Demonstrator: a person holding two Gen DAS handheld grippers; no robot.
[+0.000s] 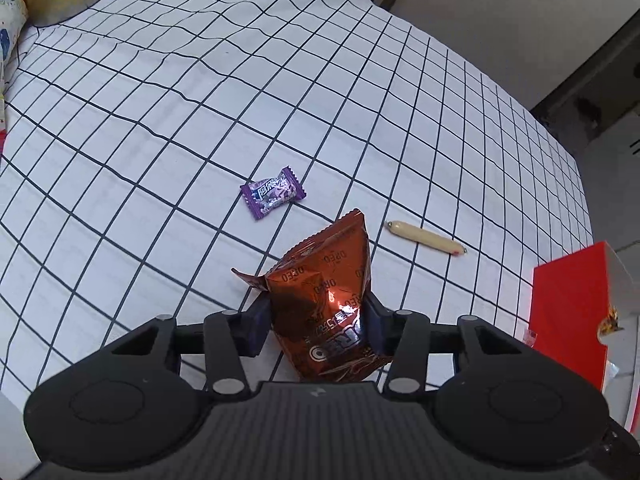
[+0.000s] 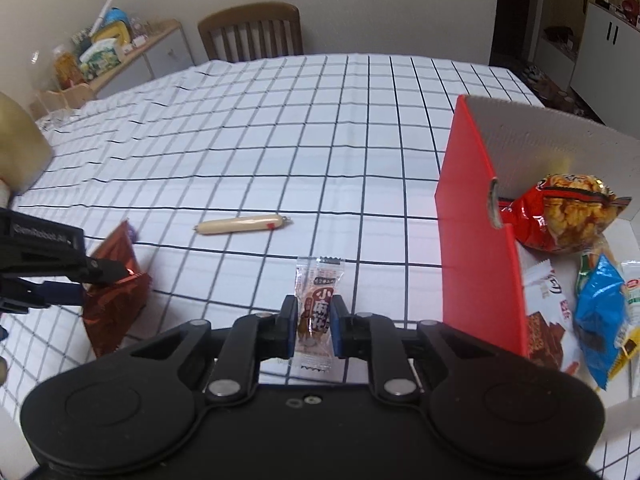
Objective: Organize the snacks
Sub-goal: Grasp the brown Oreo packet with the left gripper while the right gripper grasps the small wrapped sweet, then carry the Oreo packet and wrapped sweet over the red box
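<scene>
Right now my right gripper [image 2: 314,326] has its fingers pinching a small clear-wrapped candy [image 2: 316,312], held upright between the pads, while my left gripper [image 1: 318,320] has its fingers clamped across a brown Oreo packet [image 1: 324,304], its long axis pointing away from me. Both sit just above the checked surface [image 2: 280,120]. Off to the right stands the red box [image 2: 476,240], already holding several snacks; my right hand is the nearer one. Further out lie a sausage stick [image 2: 242,225] and a purple candy [image 1: 273,193], both loose.
</scene>
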